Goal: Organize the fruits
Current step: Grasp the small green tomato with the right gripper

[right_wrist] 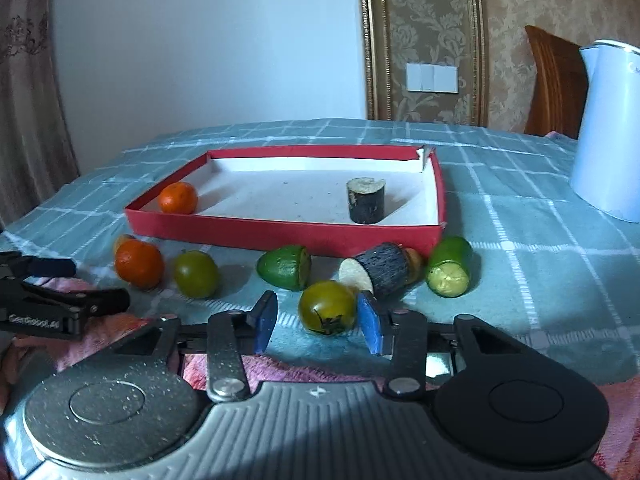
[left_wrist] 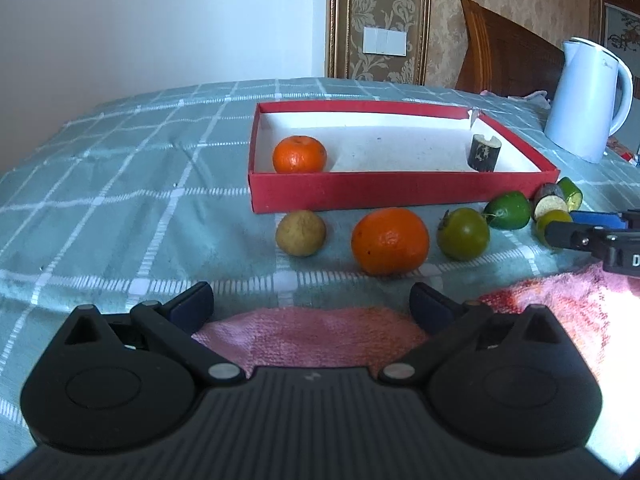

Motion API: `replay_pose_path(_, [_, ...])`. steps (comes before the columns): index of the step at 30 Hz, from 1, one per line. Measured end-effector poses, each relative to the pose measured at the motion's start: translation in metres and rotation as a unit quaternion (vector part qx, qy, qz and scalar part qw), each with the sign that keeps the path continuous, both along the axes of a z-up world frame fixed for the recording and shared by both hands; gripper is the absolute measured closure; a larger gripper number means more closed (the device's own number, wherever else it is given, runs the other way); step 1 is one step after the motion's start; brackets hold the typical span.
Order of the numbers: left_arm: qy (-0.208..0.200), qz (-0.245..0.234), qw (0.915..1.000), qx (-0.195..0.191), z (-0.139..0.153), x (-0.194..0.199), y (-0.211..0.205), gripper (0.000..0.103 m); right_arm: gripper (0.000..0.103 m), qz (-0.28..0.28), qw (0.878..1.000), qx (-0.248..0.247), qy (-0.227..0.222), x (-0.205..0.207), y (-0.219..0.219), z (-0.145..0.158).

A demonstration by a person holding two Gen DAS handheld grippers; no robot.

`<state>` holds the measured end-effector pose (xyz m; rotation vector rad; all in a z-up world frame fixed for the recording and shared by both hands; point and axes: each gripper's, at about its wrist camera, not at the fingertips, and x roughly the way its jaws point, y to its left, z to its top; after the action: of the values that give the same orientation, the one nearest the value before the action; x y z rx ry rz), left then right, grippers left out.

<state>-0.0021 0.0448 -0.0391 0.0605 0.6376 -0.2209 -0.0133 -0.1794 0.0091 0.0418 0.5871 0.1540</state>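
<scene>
Right hand-held gripper (right_wrist: 317,322) spread around green tomato (right_wrist: 327,306), dark cut piece (right_wrist: 380,274) just behind, left hand-held gripper (left_wrist: 312,300) spread

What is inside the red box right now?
Inside the red box sit a small orange at its left end and a dark cut stub near its right. The near wall hides a strip of the floor.

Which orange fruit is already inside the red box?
The smaller orange sits in the red box's left corner. The bigger orange lies outside on the checked cloth, between a yellowish round fruit and a green one.
</scene>
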Motion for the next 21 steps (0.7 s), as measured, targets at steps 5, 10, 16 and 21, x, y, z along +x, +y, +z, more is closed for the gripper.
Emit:
replay_pose_path(5, [0.001,-0.001,1.0,-0.002,0.0,0.0,0.001,0.0,0.064,-0.008,0.999,-0.036,0.001,0.003,0.007,-0.004])
replay_pose_path(10, [0.001,-0.001,1.0,-0.003,0.0,0.0,0.001,0.0,0.064,-0.008,0.998,-0.066,0.003,0.003,0.014,-0.005])
replay_pose_path(16, [0.001,-0.001,1.0,-0.004,0.0,0.0,0.001,0.0,0.068,-0.017,0.998,-0.065,0.004,0.004,0.013,-0.005])
replay_pose_path(21, [0.002,0.001,1.0,0.005,-0.001,0.001,-0.002,0.0,0.07,-0.021,0.999,-0.035,0.007,0.003,0.005,-0.004])
